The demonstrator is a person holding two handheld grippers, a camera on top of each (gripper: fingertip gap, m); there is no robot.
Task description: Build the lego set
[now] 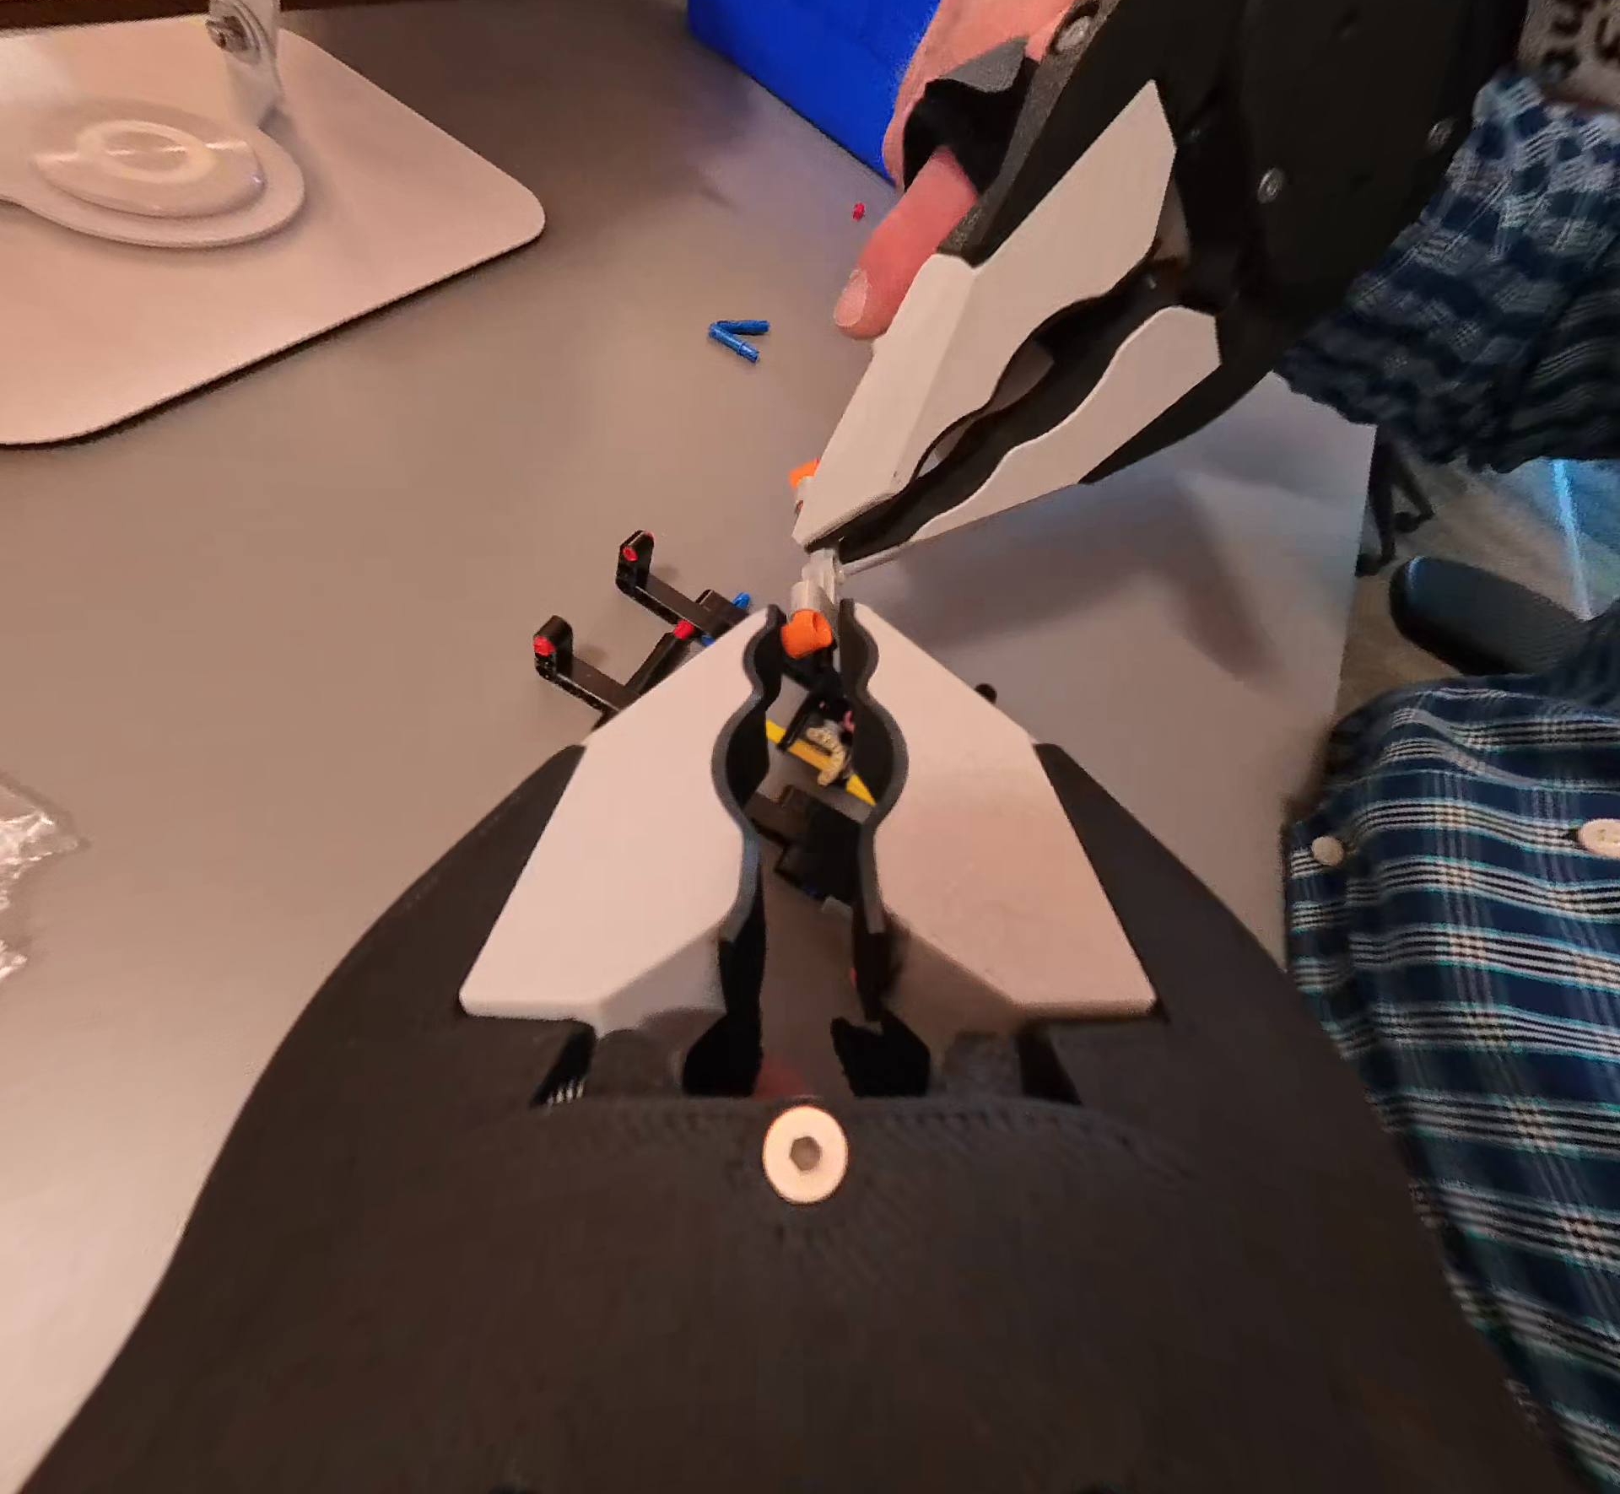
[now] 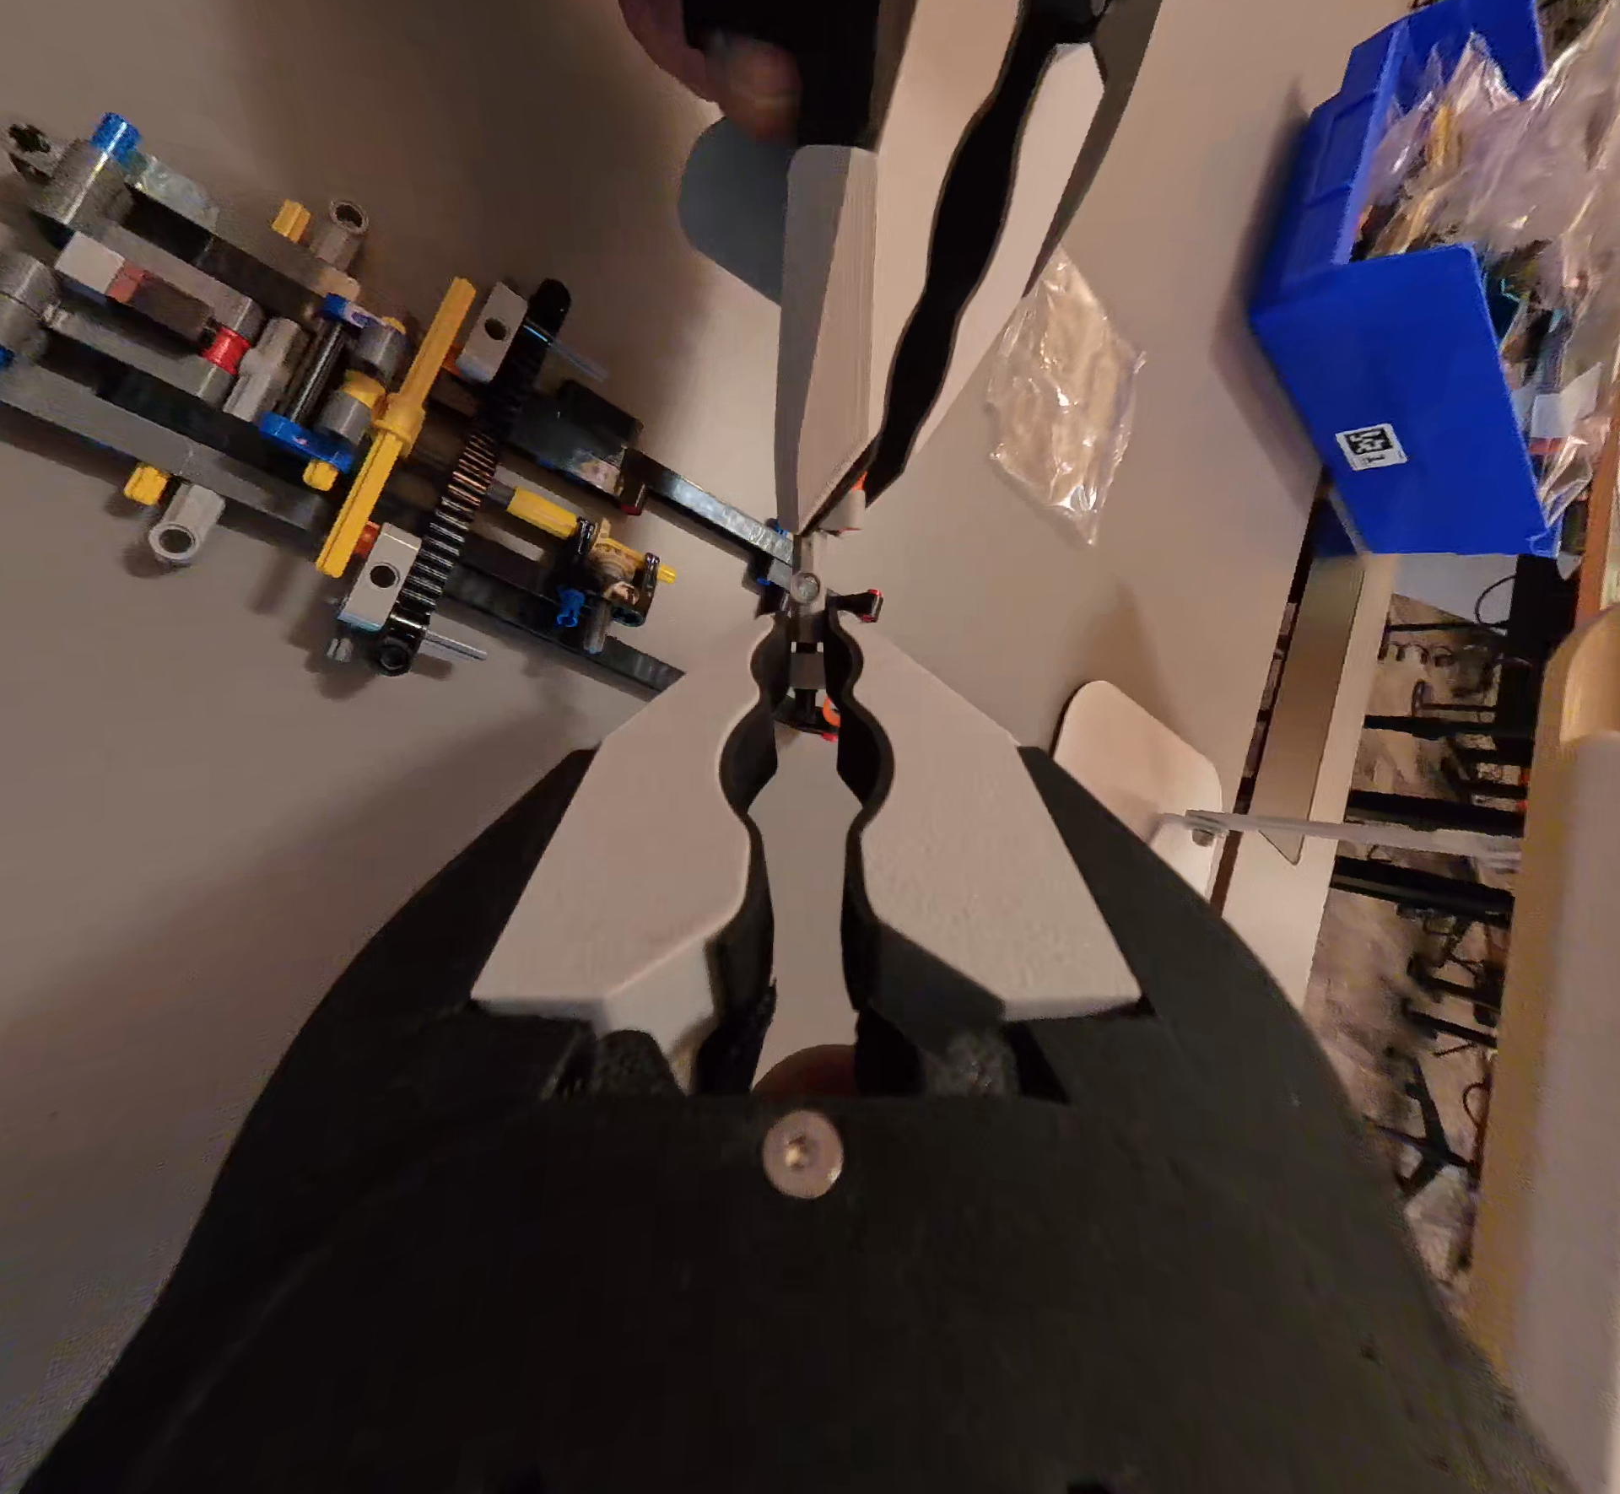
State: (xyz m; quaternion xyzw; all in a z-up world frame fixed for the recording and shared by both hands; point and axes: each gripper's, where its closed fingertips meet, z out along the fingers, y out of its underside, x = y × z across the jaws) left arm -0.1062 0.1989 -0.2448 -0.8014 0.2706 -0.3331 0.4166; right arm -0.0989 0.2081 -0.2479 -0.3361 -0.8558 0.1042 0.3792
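A small grey connector (image 1: 815,586) with orange ends (image 1: 806,633) is held between both grippers just above the table. My left gripper (image 1: 808,619) is shut on one orange end. My right gripper (image 2: 805,639) is shut on the grey middle (image 2: 806,654); in the left wrist view it comes in from the upper right (image 1: 820,553). The left gripper reaches down from the top of the right wrist view (image 2: 822,525). The large Technic build (image 2: 394,435), with a yellow axle and a black gear rack, lies on the table to the left. Its black frame arms with red pins (image 1: 631,637) show beyond my left fingers.
A blue bin (image 2: 1420,383) full of bagged parts stands at the back. Two loose blue pins (image 1: 736,339) and a tiny red piece (image 1: 857,209) lie on the table. A monitor stand base (image 1: 219,242) sits far left. A clear plastic bag (image 2: 1061,391) lies near the bin. From either gripper's tips it is about 25 cm to the monitor stand base (image 1: 219,242).
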